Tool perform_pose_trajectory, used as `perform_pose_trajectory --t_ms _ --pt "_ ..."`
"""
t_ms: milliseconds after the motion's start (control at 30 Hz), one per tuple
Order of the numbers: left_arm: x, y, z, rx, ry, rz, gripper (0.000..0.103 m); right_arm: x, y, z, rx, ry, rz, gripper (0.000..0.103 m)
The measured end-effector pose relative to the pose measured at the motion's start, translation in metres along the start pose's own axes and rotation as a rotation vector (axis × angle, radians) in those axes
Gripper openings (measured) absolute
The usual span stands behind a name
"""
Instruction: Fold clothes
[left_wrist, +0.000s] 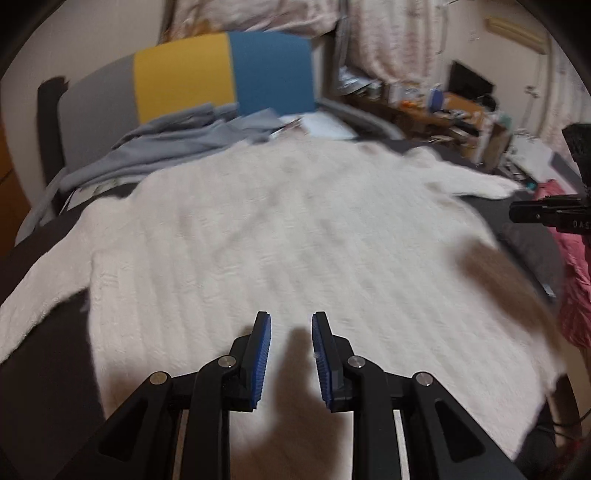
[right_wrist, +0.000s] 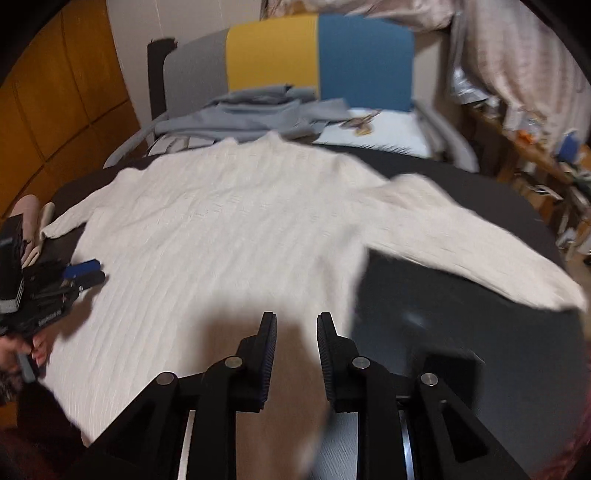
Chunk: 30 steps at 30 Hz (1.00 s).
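**Sweater spread flat, no fold showing**

From the left wrist we look along the left hand-held gripper (left_wrist: 290, 354), whose blue pads stand apart with nothing between them, low over the near hem of a white ribbed sweater (left_wrist: 277, 229). The sweater lies open on the dark bed (left_wrist: 44, 369), collar far, both sleeves out to the sides — we see no part doubled over, so every fold is still wanting. That would fit a garment laid out for folding or one opened out again; we cannot tell which. The right hand-held gripper (left_wrist: 546, 214) shows only partly at the right edge.

From the right wrist, the right hand-held gripper (right_wrist: 296, 354) is likewise parted and empty, near the sweater's (right_wrist: 229, 229) right hem corner. A grey garment (right_wrist: 251, 114) lies crumpled at the far end, before a grey, yellow and blue headboard (right_wrist: 314, 55). Cluttered shelves (right_wrist: 535, 155) stand far right — wooden panels (right_wrist: 55, 110) left.
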<state>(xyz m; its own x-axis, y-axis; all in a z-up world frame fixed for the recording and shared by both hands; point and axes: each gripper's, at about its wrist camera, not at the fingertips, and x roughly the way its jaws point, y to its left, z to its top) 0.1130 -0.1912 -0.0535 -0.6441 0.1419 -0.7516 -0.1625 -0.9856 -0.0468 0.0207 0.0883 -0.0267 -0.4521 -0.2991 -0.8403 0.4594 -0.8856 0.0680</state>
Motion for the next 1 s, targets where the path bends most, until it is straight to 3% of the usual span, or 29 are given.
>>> perform_pose_trajectory --t_ms 100,200,433,500,567,633,733,800,900,1000 --pt "0.007 0.009 0.004 -0.031 0.006 0.031 0.023 0.039 0.006 0.027 -0.024 0.021 -0.003 0.023" --pt "0.013 0.019 0.007 -0.063 0.012 0.061 0.023 0.066 -0.005 0.028 -0.051 0.076 -0.082 0.022" --pt "0.010 0.009 0.006 -0.114 0.029 0.041 0.023 0.071 -0.019 0.029 -0.057 0.092 -0.085 0.021" --pt "0.007 0.017 0.020 -0.126 0.017 0.014 0.023 0.063 -0.019 0.042 -0.058 0.079 -0.044 0.021" --pt "0.007 0.029 0.041 -0.137 -0.024 0.034 0.023 0.054 -0.021 0.064 -0.031 0.003 0.001 0.025" --pt "0.016 0.049 0.074 -0.137 -0.065 0.115 0.023 0.061 -0.016 0.094 -0.028 -0.044 -0.004 0.041" --pt "0.045 0.077 0.123 -0.169 -0.084 0.174 0.023 0.082 0.004 0.141 -0.060 -0.067 0.020 0.042" --pt "0.074 0.087 0.151 -0.176 -0.049 0.151 0.023 0.104 0.030 0.173 -0.123 -0.055 0.041 0.038" --pt "0.113 0.088 0.172 -0.144 -0.012 0.137 0.023 0.131 0.064 0.205 -0.211 -0.043 0.036 0.019" --pt "0.143 0.090 0.181 -0.112 0.011 0.195 0.023 0.159 0.087 0.225 -0.237 -0.025 0.076 0.019"
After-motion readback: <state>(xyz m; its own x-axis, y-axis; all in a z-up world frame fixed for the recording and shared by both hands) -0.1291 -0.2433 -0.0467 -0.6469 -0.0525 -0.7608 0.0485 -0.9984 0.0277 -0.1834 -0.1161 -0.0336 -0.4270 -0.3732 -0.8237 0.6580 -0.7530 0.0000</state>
